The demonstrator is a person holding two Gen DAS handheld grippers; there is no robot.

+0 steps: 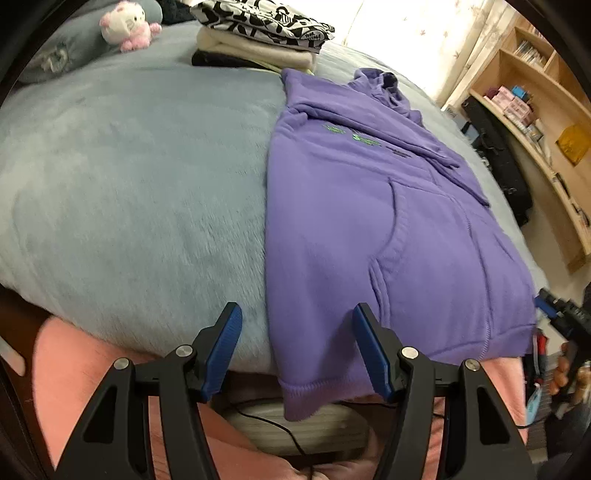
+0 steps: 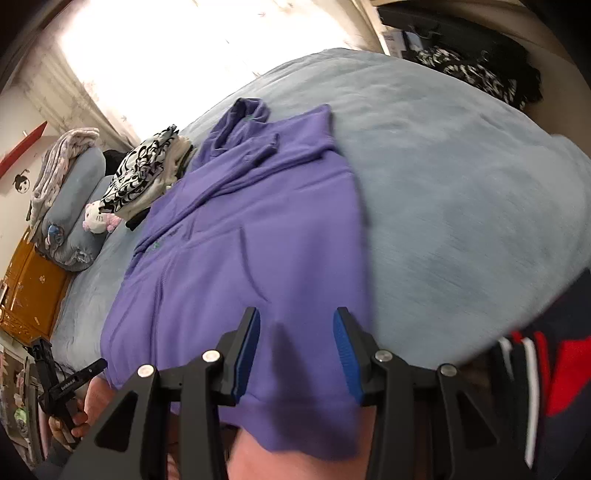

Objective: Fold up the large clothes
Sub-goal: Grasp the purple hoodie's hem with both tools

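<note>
A purple hoodie (image 1: 369, 206) lies flat on the grey-blue bed cover (image 1: 129, 177), sleeves folded in over the body, hood at the far end, hem hanging over the near bed edge. My left gripper (image 1: 297, 332) is open and empty, just in front of the hem's left corner. In the right wrist view the hoodie (image 2: 240, 240) fills the middle. My right gripper (image 2: 296, 336) is open and empty over the hem's right part. The right gripper also shows at the left wrist view's right edge (image 1: 561, 310).
A stack of folded clothes (image 1: 258, 37) sits at the far end of the bed next to a pink plush toy (image 1: 127, 24). Wooden shelves (image 1: 535, 96) stand to the right. A pink sheet (image 1: 74, 369) hangs below the bed edge. Pillows (image 2: 70, 206) lie at the head.
</note>
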